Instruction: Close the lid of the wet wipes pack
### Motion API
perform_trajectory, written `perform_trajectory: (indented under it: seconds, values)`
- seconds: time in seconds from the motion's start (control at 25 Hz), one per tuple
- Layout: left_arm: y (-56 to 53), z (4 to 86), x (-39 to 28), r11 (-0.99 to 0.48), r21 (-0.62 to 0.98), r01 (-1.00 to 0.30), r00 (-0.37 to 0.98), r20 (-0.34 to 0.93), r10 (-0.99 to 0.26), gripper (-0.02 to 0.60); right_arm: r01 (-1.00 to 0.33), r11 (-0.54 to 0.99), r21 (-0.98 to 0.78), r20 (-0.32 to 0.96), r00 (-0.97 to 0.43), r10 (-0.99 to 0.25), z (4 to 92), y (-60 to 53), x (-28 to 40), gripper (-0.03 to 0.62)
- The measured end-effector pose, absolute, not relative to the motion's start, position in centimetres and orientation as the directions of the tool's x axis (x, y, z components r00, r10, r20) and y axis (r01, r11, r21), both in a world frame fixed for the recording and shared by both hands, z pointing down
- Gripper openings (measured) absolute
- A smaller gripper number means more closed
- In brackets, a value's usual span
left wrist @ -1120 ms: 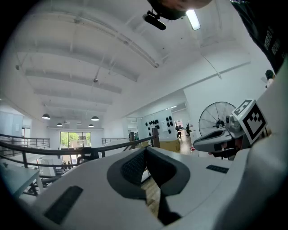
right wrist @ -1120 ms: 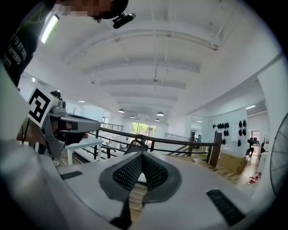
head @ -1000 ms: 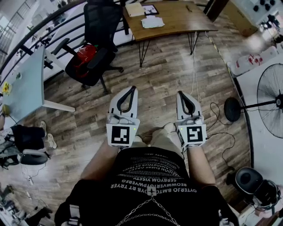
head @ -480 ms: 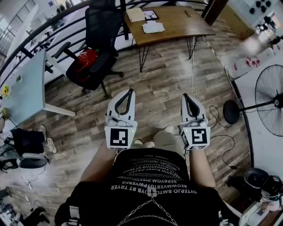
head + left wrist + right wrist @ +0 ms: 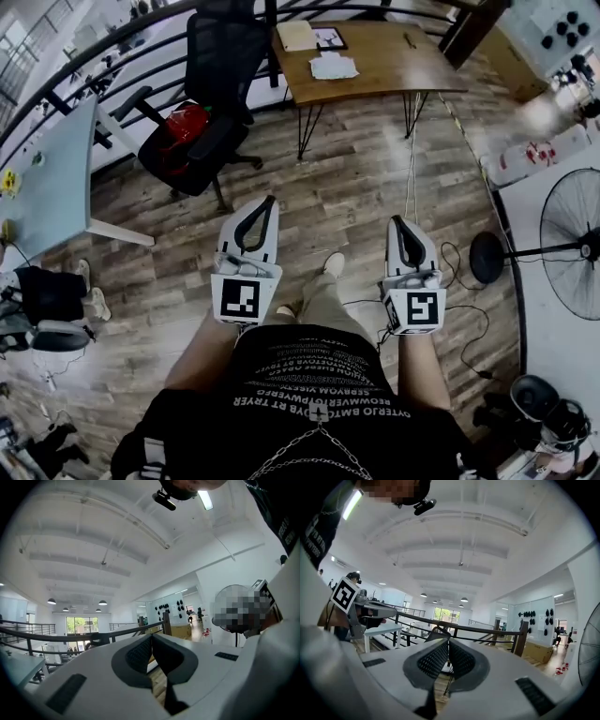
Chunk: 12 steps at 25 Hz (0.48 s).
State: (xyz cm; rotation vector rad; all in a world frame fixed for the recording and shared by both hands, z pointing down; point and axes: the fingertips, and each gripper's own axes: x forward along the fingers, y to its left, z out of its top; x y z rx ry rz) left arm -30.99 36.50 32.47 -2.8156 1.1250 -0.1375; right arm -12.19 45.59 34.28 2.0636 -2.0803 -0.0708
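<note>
Versus a second ago: left gripper [image 5: 269, 201] and right gripper [image 5: 398, 221] sit further apart in the head view. Both jaw pairs are pressed together and empty. Count: two grippers, one wooden table [image 5: 384, 52], one office chair [image 5: 214, 58]. Wet wipes pack: cannot tell; the white items on the table are too small to identify.

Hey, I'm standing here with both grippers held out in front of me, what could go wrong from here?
1. No wet wipes pack shows in any view, so you may head the wrong way; the wooden table ahead shows papers.
2. Black cables trail over the floor on your right by the fan base; a foot could catch one.
3. The left gripper and right gripper are both shut and empty, and the office chair stands close on the left.
</note>
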Motion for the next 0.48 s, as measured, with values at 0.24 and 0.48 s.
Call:
perform_trajectory:
  seconds: [0.24,0.48]
  values:
    - [32.9,33.2,-28.1,-0.726,-0.115,-0.678,0.725,0.060,-0.687,0.028,-0.985,0.038,0.170,0.122,-0.017,-0.992,35.6,41.3,-9.9,0.025]
    - [29.7,33.1,-24.4,-0.732,-0.108,-0.673,0.731,0.057,-0.680,0.028,-0.986,0.059,0.159,0.144,-0.036,-0.989,36.0,38.0,-6.9,0.078]
